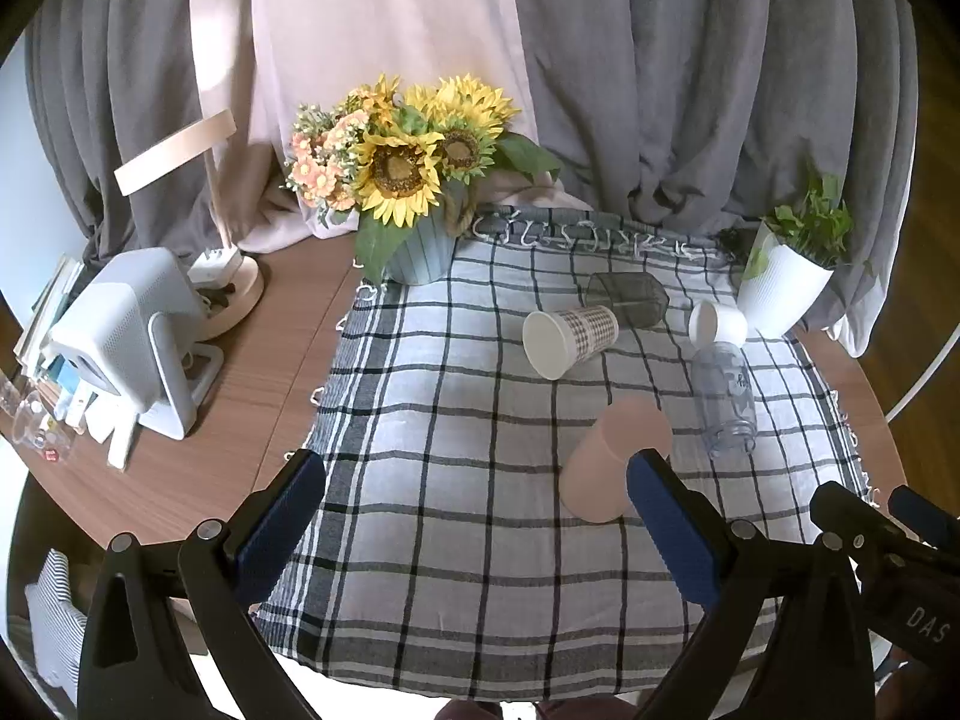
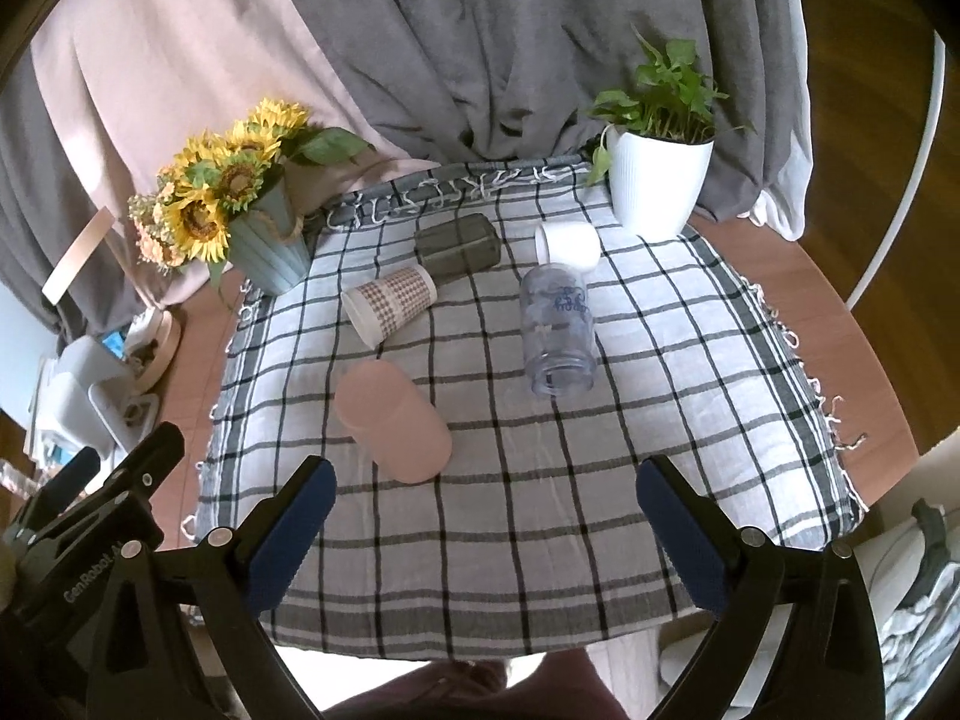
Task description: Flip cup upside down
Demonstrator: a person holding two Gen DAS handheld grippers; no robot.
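Several cups lie on their sides on a checked cloth (image 1: 456, 432) (image 2: 540, 468). A pink cup (image 1: 612, 462) (image 2: 390, 420) is nearest. A houndstooth paper cup (image 1: 570, 333) (image 2: 390, 303), a dark tinted cup (image 1: 630, 299) (image 2: 459, 251), a small white cup (image 1: 717, 324) (image 2: 567, 245) and a clear plastic cup (image 1: 723, 396) (image 2: 558, 330) lie farther back. My left gripper (image 1: 474, 498) is open and empty, its right finger just in front of the pink cup. My right gripper (image 2: 486, 510) is open and empty, above the cloth's near part.
A sunflower bouquet in a blue pot (image 1: 414, 180) (image 2: 240, 216) stands at the cloth's back left. A white potted plant (image 1: 786, 276) (image 2: 660, 180) stands back right. A white device (image 1: 126, 336) and a lamp base (image 1: 234, 288) sit on the wooden table (image 1: 228, 420) at left. Curtains hang behind.
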